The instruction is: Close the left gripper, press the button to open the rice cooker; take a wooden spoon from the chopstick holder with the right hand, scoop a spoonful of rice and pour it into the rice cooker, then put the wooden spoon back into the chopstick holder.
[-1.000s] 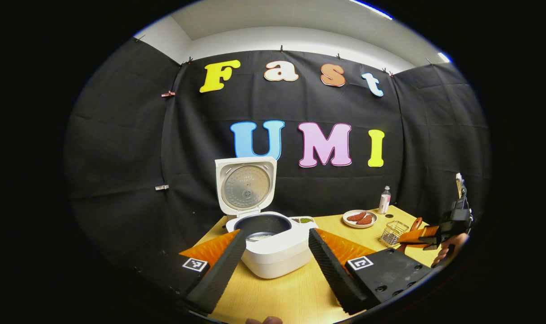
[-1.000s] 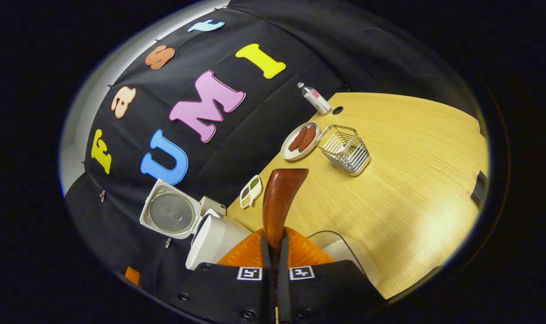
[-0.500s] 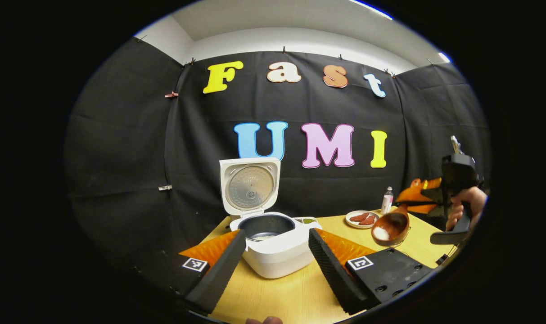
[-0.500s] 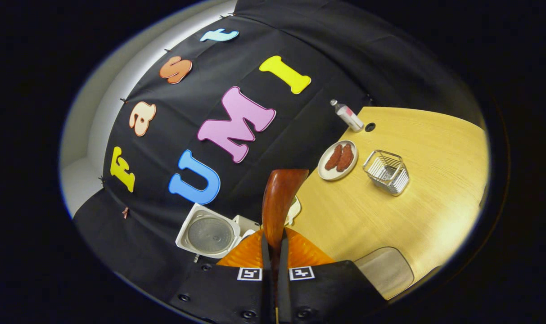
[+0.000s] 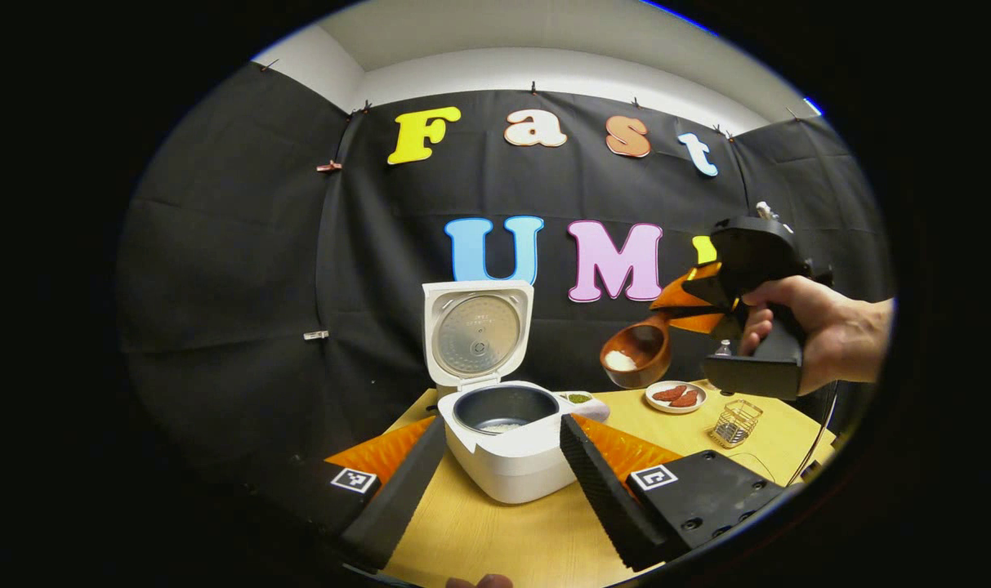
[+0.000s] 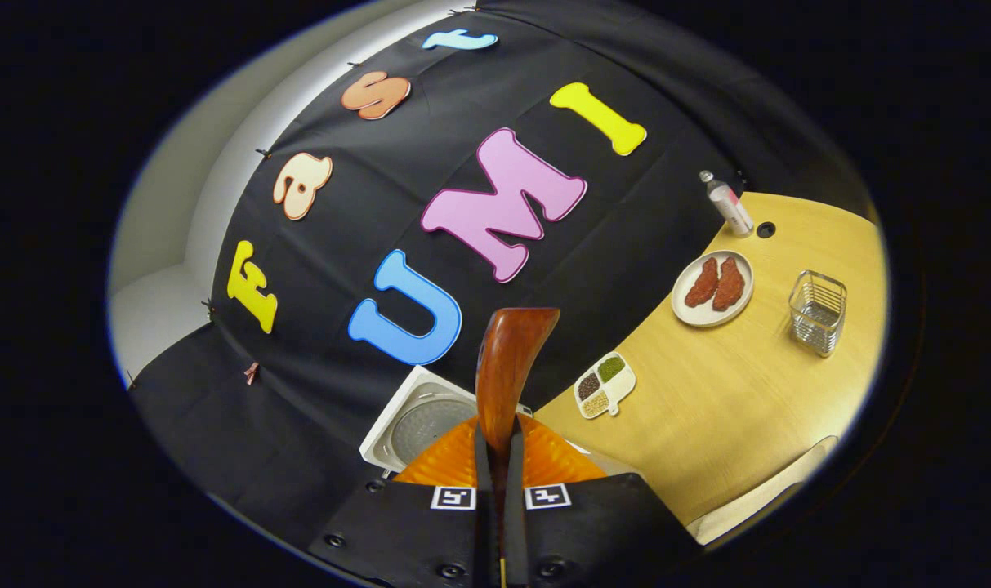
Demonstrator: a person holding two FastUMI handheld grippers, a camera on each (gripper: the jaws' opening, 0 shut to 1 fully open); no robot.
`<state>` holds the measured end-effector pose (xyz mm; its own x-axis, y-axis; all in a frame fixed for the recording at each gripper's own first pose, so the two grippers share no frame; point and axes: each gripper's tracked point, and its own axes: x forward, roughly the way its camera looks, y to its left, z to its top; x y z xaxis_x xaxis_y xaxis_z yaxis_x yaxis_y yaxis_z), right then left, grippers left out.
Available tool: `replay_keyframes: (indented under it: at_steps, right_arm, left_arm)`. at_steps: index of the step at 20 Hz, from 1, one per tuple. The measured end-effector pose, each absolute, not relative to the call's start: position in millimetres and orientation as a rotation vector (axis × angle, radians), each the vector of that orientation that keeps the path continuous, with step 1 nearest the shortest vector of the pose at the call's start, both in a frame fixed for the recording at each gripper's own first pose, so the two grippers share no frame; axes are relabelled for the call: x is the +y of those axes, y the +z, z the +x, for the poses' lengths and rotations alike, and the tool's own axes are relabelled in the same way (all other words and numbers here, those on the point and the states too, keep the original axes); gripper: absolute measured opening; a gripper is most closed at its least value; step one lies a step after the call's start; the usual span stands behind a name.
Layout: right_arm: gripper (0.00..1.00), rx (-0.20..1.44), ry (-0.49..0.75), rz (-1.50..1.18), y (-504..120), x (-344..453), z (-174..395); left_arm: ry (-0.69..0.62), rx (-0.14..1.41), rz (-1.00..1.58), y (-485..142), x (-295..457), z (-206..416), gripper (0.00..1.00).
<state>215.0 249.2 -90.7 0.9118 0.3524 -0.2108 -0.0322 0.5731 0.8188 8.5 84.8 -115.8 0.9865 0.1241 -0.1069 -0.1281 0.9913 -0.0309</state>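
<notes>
Since half a second ago the right gripper (image 5: 695,300) has risen and swung in toward the rice cooker (image 5: 511,445), carrying the wooden spoon (image 5: 636,356) from low beside the plate to a spot high in the air, right of the cooker's raised lid (image 5: 477,331). In the left gripper view the spoon's bowl faces up with a small white heap of rice (image 5: 622,360) in it, well above the table (image 5: 503,543) and not yet over the pot. A hand (image 5: 822,335) grips the right gripper's handle.

In the right gripper view that gripper's fingers (image 6: 485,474) are pressed together on the spoon's handle (image 6: 507,371), which runs up and away between them; the lid (image 6: 417,420) shows just behind and below the spoon.

The left gripper (image 5: 495,478) hangs low in front of the cooker with its fingers spread wide and nothing between them (the cooker sits framed in the gap, farther off). The cooker stands open, its dark inner pot (image 5: 503,408) holding a little rice at the bottom.

Behind the cooker lies a small divided dish (image 6: 603,385) of grains. Farther right on the table stand a plate with two reddish pieces (image 6: 712,287), the wire chopstick holder (image 6: 818,312), and a small bottle (image 6: 727,204) near the wall.
</notes>
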Motion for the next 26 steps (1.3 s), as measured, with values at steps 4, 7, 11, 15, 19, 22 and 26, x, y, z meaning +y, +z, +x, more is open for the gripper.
replay_keyframes:
  at_steps: [4,7,11,15,19,22,26]
  right_arm:
    - [0.07,0.381,0.259,0.895,-89.7,297.9,255.5]
    - [0.07,0.366,0.257,0.822,-93.0,327.2,287.0]
    - [0.07,0.367,0.242,0.731,-113.8,354.2,321.3]
    - [0.07,0.358,0.251,0.566,-144.8,374.7,340.7]
    - [0.07,0.33,0.291,0.429,-160.8,394.8,351.2]
    - [0.07,0.289,0.326,0.319,-157.6,410.0,359.1]
    - [0.07,0.216,0.401,0.126,-148.3,430.2,356.5]
  left_arm:
    - [0.139,0.106,-0.056,-120.2,93.5,14.6,0.97]
    - [0.143,0.111,-0.074,-127.1,100.3,19.6,0.96]
    - [0.157,0.121,-0.105,-132.5,109.1,27.2,0.97]
    - [0.168,0.122,-0.103,-135.7,117.7,33.7,0.99]
    - [0.177,0.131,-0.104,-143.3,122.2,34.8,0.99]
    - [0.177,0.142,-0.123,-151.0,122.6,29.7,0.98]
    - [0.181,0.158,-0.129,-161.5,120.6,22.9,0.99]
